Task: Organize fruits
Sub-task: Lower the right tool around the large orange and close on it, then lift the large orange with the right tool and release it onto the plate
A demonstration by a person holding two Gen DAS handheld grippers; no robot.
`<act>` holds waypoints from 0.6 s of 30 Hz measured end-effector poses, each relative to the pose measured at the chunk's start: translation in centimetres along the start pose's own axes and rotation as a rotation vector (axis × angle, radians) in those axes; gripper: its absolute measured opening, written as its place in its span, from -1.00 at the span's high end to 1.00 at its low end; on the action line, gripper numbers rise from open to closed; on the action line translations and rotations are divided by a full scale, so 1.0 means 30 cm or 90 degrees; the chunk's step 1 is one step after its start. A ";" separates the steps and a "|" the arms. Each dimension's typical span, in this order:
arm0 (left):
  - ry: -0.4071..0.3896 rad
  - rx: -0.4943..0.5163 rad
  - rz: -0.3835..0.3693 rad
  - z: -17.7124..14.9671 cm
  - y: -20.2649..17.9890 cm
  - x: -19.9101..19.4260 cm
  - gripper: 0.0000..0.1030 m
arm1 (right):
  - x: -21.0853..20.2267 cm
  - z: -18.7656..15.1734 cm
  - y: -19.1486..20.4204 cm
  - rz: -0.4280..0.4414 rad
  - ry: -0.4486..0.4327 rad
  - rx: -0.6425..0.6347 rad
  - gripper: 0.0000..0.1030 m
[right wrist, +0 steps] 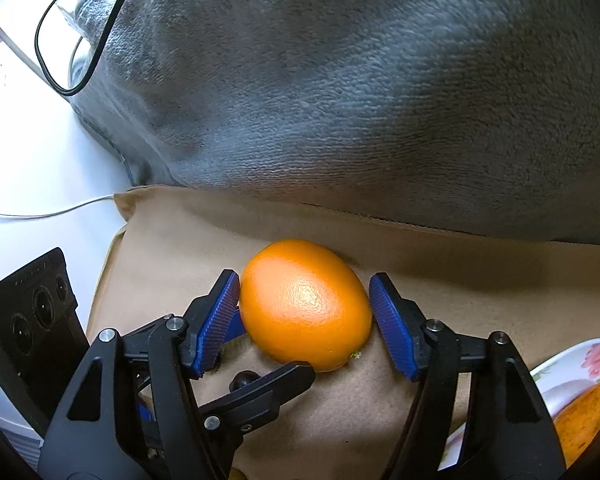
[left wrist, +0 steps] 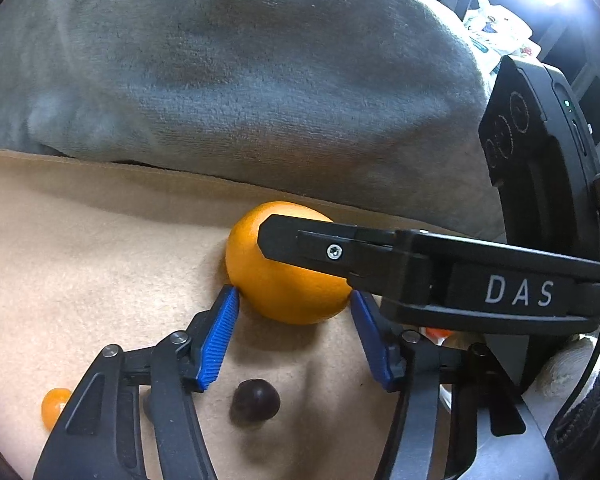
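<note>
I read my right gripper [right wrist: 305, 318] and left gripper [left wrist: 295, 340] both spread about the round glossy orange [right wrist: 305, 305], frame centre, tan felt mat [right wrist: 440, 280], unlifted; flowered plate [right wrist: 560, 364] lower right, sorting mostly left

Behind the orange [left wrist: 284, 276] the big grey cushion [left wrist: 228, 76] blocks the way. The tan cloth [left wrist: 80, 248] to its left lies open. A dark cherry [left wrist: 256, 400] and a small orange fruit [left wrist: 54, 404] lie nearer, and the right gripper [right wrist: 305, 314] crosses above the orange.
</note>
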State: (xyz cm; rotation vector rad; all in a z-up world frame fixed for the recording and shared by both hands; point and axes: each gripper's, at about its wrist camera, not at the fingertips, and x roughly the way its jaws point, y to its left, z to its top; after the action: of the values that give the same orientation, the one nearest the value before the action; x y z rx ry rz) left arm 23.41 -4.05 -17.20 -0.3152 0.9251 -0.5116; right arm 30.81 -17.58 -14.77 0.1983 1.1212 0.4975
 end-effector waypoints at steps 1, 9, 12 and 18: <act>-0.001 0.001 0.002 0.004 -0.013 0.005 -0.12 | 0.000 -0.001 0.001 -0.001 -0.001 -0.001 -0.36; -0.010 0.024 0.022 -0.007 -0.083 0.007 -0.11 | -0.015 -0.012 0.009 0.004 -0.008 -0.002 -0.35; -0.013 0.030 0.021 -0.016 -0.109 -0.008 -0.11 | -0.033 -0.024 0.014 0.004 -0.012 -0.003 -0.35; -0.027 0.043 0.020 -0.024 -0.169 -0.056 -0.11 | -0.103 -0.055 0.037 0.006 -0.029 -0.010 -0.35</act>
State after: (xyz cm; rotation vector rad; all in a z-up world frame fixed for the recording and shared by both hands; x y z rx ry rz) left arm 20.55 -7.41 -14.08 -0.2491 0.8675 -0.5052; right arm 27.98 -18.25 -12.53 0.2007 1.0719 0.5084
